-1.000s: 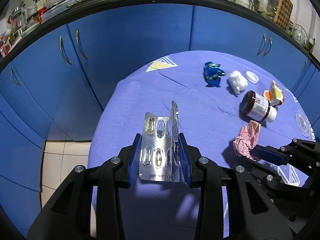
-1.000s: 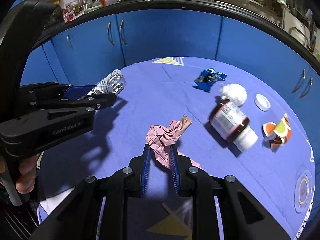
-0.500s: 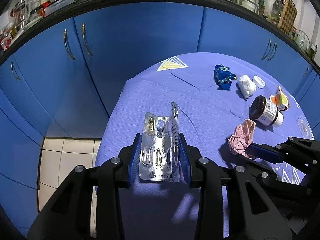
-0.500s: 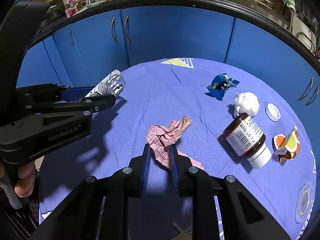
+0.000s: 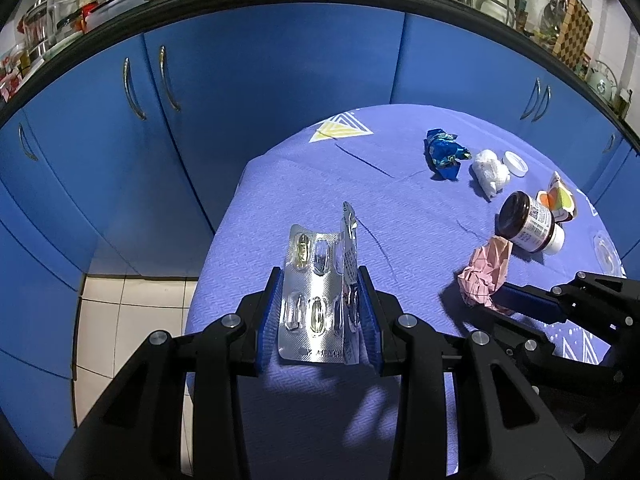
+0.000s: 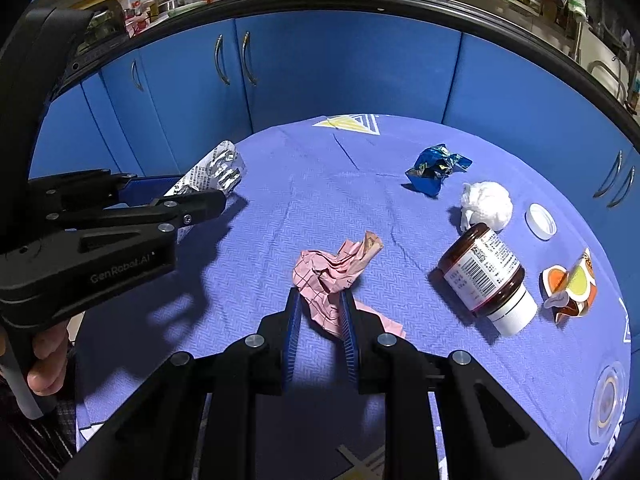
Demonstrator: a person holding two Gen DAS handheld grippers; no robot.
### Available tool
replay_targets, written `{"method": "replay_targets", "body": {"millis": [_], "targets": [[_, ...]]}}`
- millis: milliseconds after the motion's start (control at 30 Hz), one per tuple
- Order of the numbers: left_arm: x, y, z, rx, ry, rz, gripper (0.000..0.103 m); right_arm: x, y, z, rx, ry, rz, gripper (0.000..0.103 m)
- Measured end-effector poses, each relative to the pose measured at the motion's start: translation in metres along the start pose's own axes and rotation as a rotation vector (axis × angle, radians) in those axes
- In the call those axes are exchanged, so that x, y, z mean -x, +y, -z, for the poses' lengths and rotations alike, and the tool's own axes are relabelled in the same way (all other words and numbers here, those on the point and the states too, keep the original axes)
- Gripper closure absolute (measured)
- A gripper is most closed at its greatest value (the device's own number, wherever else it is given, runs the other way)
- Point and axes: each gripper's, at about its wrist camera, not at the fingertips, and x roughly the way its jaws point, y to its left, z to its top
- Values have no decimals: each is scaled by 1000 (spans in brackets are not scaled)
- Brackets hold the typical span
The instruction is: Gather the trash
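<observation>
- The left claw point(image 5: 319, 306) clamps a bent silver pill strip point(image 5: 316, 300) upright between its blue pads, above the near edge of the purple-clothed surface point(image 5: 400, 208).
- The right claw point(image 6: 319, 322) is closed on a crumpled pink paper point(image 6: 330, 276), which sticks up past its tips.
- Beyond and to the right of that claw lie a brown jar point(image 6: 486, 276) on its side, a white wad point(image 6: 486, 204), a blue wrapper point(image 6: 434, 168), a white lid point(image 6: 541, 221) and an orange wrapper point(image 6: 570, 286).
</observation>
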Motion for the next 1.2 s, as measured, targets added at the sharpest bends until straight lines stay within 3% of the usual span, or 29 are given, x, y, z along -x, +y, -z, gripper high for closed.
{"method": "replay_targets", "body": {"millis": [1200], "targets": [[2,-1,-2,-7,0,17,66,1,0,-1,-1,2,7,83]]}}
